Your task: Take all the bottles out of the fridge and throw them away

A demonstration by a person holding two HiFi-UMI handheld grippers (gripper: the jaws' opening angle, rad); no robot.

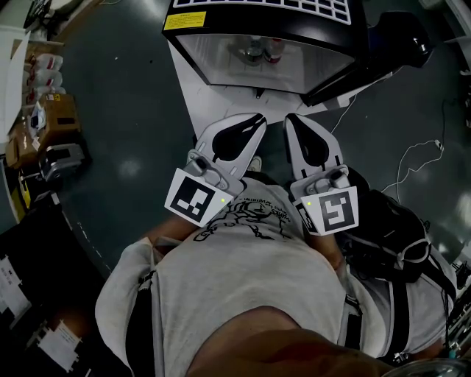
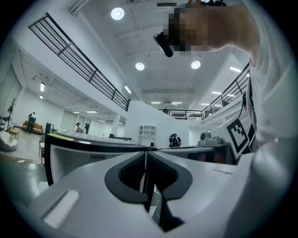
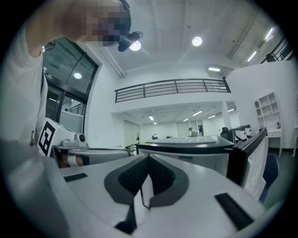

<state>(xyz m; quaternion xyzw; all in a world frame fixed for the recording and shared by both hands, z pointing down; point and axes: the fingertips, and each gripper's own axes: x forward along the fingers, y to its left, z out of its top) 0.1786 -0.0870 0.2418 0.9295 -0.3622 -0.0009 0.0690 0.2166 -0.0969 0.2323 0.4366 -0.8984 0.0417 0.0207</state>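
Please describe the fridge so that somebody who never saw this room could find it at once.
On the dark floor, at the head view's top centre, stands a black fridge. Its door hangs open to the right, and bottles stand in its lit white inside. Unlike the boxes at the left, it carries a yellow label on its top.

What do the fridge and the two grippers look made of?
Fridge: glossy black casing, plastic or painted metal; smooth white liner, likely plastic. Left gripper and right gripper: matte white moulded plastic shells; black textured pads, probably rubber.
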